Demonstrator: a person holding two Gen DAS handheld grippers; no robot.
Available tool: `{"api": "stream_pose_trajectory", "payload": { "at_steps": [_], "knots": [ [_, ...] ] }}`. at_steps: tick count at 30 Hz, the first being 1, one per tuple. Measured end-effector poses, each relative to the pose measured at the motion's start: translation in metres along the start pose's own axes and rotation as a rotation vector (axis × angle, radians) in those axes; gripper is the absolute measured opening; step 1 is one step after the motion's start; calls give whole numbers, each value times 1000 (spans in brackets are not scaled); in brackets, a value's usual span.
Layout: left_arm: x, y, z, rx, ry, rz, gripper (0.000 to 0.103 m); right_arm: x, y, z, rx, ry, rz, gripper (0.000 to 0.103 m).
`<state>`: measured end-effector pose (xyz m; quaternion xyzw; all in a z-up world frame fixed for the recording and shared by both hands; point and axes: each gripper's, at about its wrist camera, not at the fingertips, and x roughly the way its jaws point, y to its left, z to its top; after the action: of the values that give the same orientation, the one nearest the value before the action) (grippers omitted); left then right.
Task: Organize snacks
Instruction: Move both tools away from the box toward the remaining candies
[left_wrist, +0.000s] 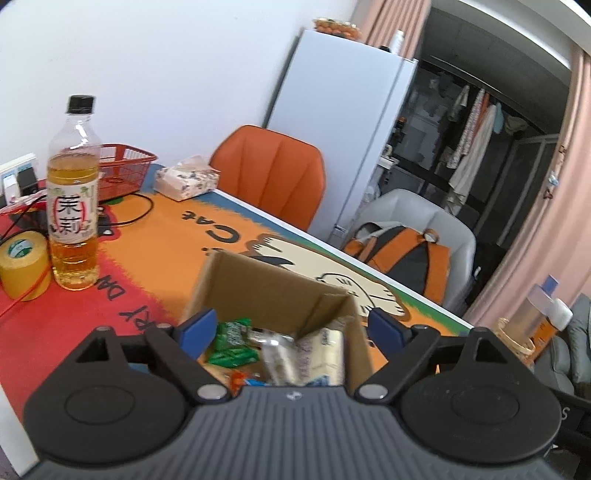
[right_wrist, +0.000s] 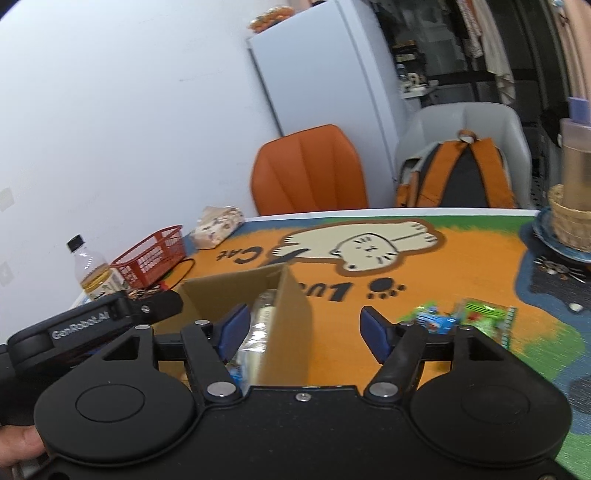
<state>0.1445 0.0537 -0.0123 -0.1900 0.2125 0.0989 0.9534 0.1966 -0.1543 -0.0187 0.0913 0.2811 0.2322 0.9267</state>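
Note:
An open cardboard box (left_wrist: 273, 291) stands on the cartoon cat mat and holds a green packet (left_wrist: 232, 343) and pale wrapped snacks (left_wrist: 321, 350). My left gripper (left_wrist: 290, 328) is open, its blue pads (left_wrist: 197, 328) flanking the box's near end with nothing gripped. My right gripper (right_wrist: 304, 328) is open too. The box's right wall (right_wrist: 284, 325) stands between its fingers, with the left pad over the snacks inside. A green packet (right_wrist: 487, 314) and a blue packet (right_wrist: 432, 321) lie on the mat to the box's right.
A tea bottle (left_wrist: 74, 206), a yellow tape roll (left_wrist: 24, 266), a red basket (left_wrist: 122, 170) and a tissue pack (left_wrist: 186, 181) stand at the left. An orange chair (left_wrist: 273, 173) and a grey chair with a backpack (left_wrist: 402, 251) line the far edge. A wicker holder (right_wrist: 572, 221) sits far right.

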Motion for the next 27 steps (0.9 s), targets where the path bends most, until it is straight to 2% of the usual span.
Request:
{"api": "stream_pose_trajectory", "payload": {
  "at_steps": [11, 27],
  "knots": [
    [-2, -34, -10, 43, 22, -60, 90, -26, -26, -2, 9, -20, -55, 77],
    [15, -86, -30, 118, 89, -147, 90, -51, -79, -3, 59, -32, -133, 77]
  ]
}}
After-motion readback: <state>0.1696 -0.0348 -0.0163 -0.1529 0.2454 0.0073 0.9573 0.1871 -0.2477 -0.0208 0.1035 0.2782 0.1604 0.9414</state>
